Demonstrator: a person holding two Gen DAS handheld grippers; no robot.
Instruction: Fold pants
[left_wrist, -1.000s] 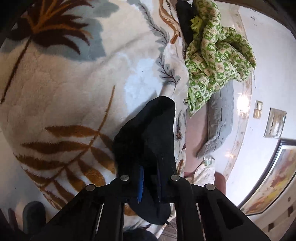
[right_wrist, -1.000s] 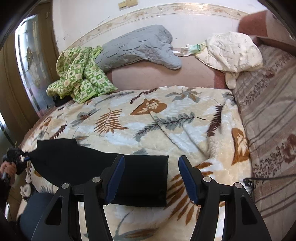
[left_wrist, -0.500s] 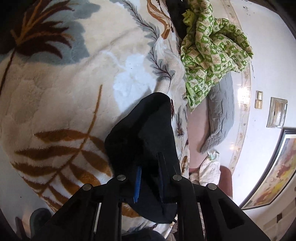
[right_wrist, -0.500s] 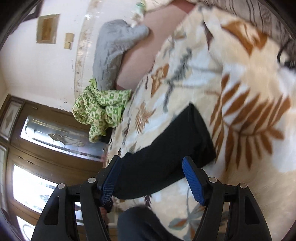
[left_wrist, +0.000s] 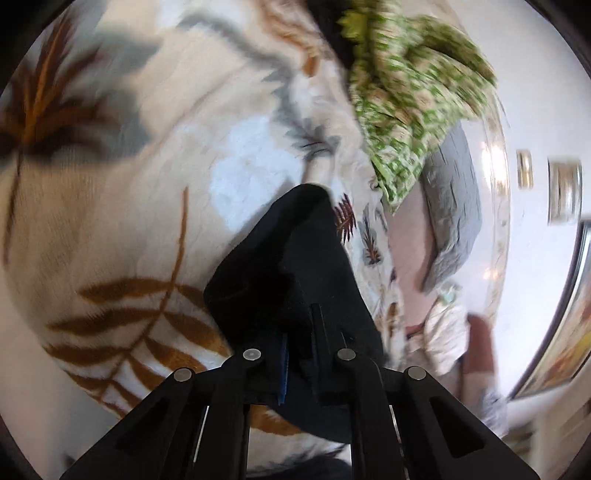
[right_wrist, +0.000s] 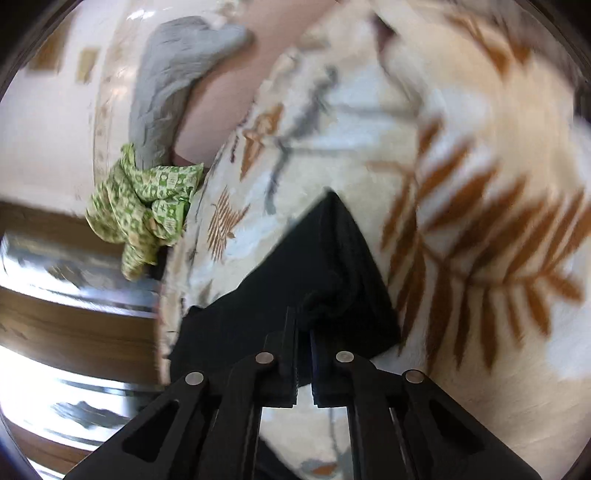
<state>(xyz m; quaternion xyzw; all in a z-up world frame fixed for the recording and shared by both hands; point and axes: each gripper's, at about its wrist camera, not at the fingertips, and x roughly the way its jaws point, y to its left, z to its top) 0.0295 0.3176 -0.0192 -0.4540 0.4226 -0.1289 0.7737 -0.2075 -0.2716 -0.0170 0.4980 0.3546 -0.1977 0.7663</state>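
On the leaf-print blanket (right_wrist: 461, 155) lay the black pants (right_wrist: 325, 266), already doubled into a short, thick bundle (layers visible at the near corner in the right wrist view). Left gripper (left_wrist: 297, 332): jaws pressed nearly together, pinching one end of the pants (left_wrist: 295, 258), cloth draping from the pads toward the blanket (left_wrist: 110, 203). Right gripper (right_wrist: 303, 325): jaws had just closed, now pinching a bunched edge of the same garment at the other end. Both views were motion-blurred, so exact ply count couldn't be told. Bkgd: green patterned cloth (right_wrist: 147, 206) crumpled at the far edge of the blanket, grey pillow (right_wrist: 170, 85) behind it against the wall; neither touched the pants.

Progress, as judged: lengthwise fold and at least one crosswise fold appeared done, w/ the pants reduced to a compact rectangle. Remaining, probably: one more fold or a lift-and-set to square the bundle, then smoothing the edges and release by both grippers.
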